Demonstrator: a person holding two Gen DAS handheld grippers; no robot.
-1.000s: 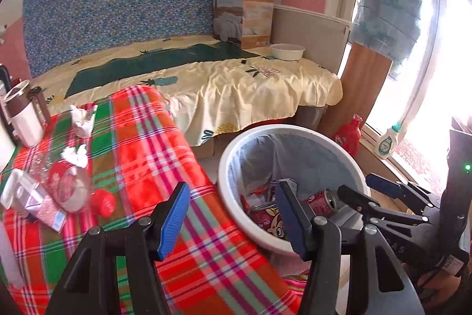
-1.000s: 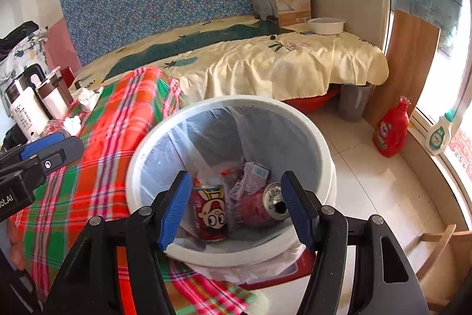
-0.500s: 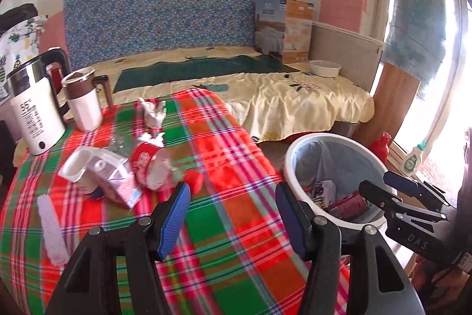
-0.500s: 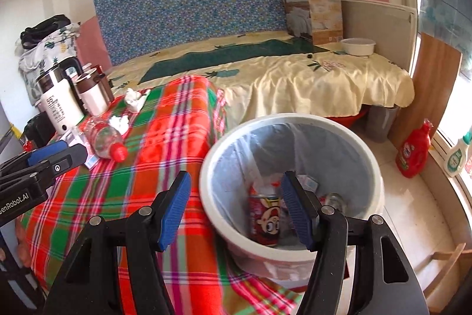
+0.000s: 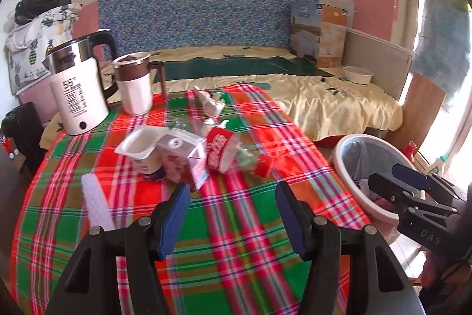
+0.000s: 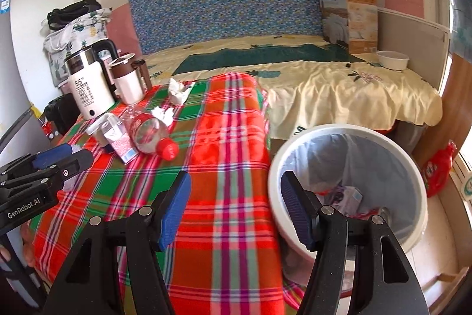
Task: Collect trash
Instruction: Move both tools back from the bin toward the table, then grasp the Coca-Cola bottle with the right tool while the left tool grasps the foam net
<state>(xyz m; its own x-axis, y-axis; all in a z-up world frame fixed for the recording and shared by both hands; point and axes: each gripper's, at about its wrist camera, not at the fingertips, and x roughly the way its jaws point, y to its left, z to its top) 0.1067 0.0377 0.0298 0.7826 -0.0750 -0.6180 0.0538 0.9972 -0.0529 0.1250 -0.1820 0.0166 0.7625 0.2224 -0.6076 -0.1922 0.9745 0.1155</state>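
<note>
We see both tongs held over the plaid-covered worktop point(image 5: 242, 226), pointing down at a slant. The left tongs point(image 5: 233, 214) stand about half apart with nothing between the blue pads — only cloth shows in the gap. The right tongs point(image 6: 234, 204) stand likewise parted and hold nothing; their right pad overlaps the white rim of the trash bin point(image 6: 348, 132), which sits on the floor just beside the worktop, lined with a pale bag and already holding cartons and wrappers.

The trash still on the worktop lies in a cluster ahead of the left tongs: a white yogurt cup point(image 5: 141, 145) on its side, touching a small milk carton point(image 5: 183, 158), and beside that a clear plastic bottle point(image 5: 233, 154) with a red label and red cap, lying down. Two crumpled tissues point(image 5: 211, 104) lie farther back, and a white ridged strip point(image 5: 96, 201) near the left edge. A white kettle point(image 5: 78, 90) and a brown-lidded jug point(image 5: 134, 84) stand upright at the back corner, with the bed point(image 6: 339, 90) behind.
</note>
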